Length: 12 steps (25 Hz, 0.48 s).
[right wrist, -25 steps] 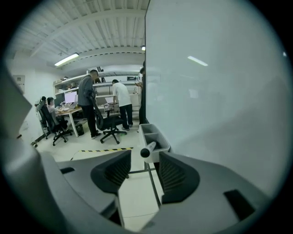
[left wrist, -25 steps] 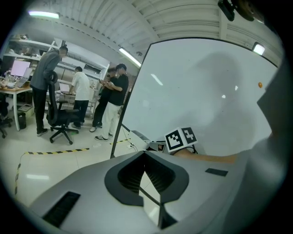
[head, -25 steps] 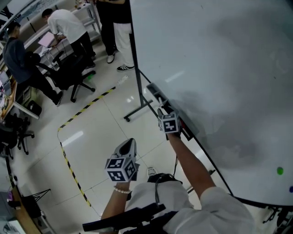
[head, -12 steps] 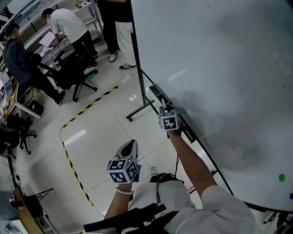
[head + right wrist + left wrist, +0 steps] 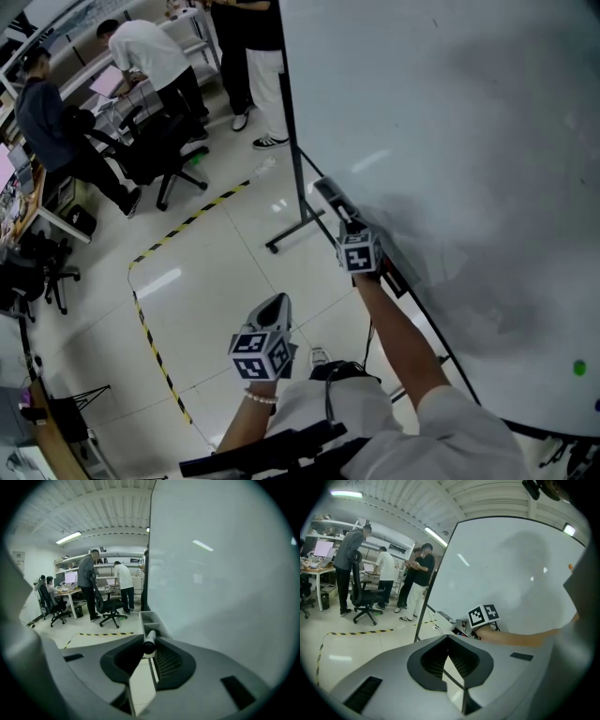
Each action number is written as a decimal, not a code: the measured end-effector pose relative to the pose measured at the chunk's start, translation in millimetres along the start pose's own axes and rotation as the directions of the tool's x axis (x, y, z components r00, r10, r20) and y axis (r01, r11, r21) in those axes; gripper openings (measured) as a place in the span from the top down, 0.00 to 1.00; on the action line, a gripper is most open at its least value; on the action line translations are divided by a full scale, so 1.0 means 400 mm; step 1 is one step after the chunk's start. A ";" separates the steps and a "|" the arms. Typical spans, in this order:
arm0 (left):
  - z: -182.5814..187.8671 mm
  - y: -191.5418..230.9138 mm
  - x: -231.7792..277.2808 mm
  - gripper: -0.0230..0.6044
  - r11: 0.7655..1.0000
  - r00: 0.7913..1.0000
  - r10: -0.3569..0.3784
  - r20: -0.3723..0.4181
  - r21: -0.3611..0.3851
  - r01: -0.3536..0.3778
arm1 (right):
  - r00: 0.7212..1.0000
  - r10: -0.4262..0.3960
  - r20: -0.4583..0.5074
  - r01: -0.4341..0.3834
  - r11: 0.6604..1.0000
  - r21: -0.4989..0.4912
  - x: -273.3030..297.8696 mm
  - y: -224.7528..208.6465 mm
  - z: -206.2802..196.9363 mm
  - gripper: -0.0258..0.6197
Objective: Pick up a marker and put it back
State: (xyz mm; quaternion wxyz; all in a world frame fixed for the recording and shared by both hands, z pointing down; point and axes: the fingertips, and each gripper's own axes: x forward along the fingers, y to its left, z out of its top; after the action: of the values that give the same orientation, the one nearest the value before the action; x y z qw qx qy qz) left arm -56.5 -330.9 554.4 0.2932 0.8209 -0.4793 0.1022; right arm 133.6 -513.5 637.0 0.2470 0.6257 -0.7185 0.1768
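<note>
At the narrow grey ledge tray [image 5: 151, 618] along the lower edge of the large white whiteboard [image 5: 450, 141]: right grey hand-held gripper [image 5: 149, 650], jaws just drawn in from wide and pinched on a slim grey marker with a dark end [image 5: 149, 640]. Marker in line with the tray, over its near end, dark end toward the camera; resting or lifted, not clear. Lower and nearer the body, over the pale tiled floor [image 5: 206, 281]: left grey hand-held gripper [image 5: 448, 637], jaws closed together, nothing between them, well apart from the tray
</note>
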 end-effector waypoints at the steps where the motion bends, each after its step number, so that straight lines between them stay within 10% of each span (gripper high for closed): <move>1: -0.004 0.000 -0.003 0.97 1.000 1.000 -0.001 -0.002 0.001 0.001 | 1.000 0.000 0.007 0.000 1.000 -0.003 -0.007 0.001 -0.001 0.82; 12: -0.004 -0.025 -0.043 0.97 0.999 0.999 -0.036 0.012 0.032 0.036 | 0.989 0.051 0.137 -0.048 0.999 -0.024 -0.269 0.047 0.046 0.82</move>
State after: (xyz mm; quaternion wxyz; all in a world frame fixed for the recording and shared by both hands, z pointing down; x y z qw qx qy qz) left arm -56.7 -313.8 544.0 0.2789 0.8346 -0.4646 0.0993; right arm 122.8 -433.7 561.2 0.1988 0.6157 -0.7510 0.1320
